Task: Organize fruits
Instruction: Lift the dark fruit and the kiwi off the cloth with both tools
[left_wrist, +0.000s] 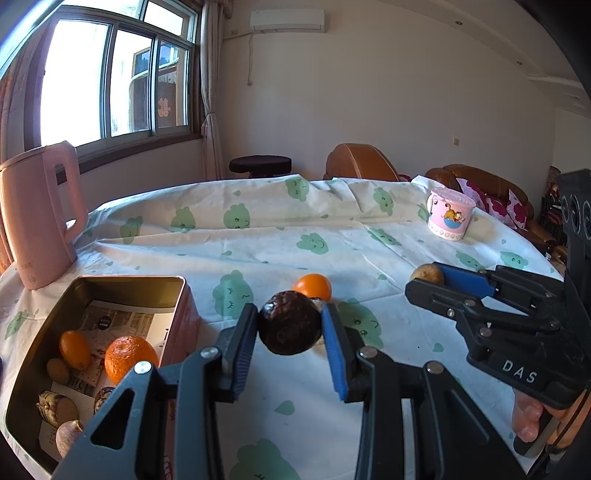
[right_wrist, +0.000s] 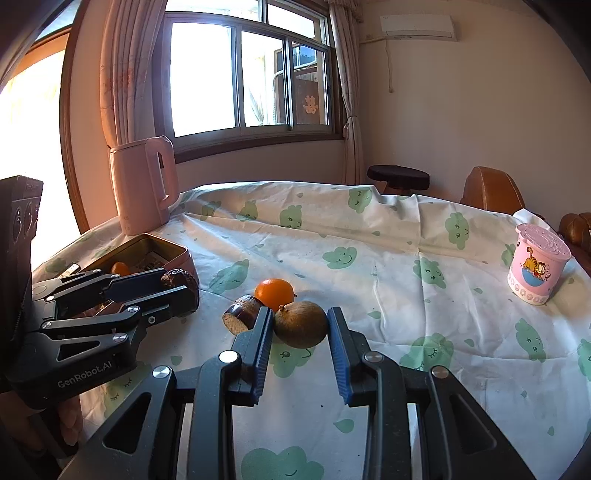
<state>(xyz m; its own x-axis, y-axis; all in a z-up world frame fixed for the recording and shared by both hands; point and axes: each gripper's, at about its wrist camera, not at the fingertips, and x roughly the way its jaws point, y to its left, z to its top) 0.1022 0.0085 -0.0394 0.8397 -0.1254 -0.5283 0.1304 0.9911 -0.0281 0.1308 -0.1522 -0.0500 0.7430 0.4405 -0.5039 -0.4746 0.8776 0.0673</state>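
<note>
Right gripper (left_wrist: 424, 282) body showing white letters "DAS" on black side. Left gripper (right_wrist: 184, 286) body carrying white "GenRobot.AI" along lower edge. Window pane (right_wrist: 309, 104) displaying orange paper double-happiness sign. Pink cup (right_wrist: 537, 269) bearing cartoon orange cat, no legible words. Printed paper (left_wrist: 122, 321) lining metal tin (left_wrist: 33, 354), text too small for reading.

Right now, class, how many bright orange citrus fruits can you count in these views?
3: one bright orange citrus fruit loose on the tablecloth, a small one and a large one inside the open metal tin. More may be hidden.
</note>
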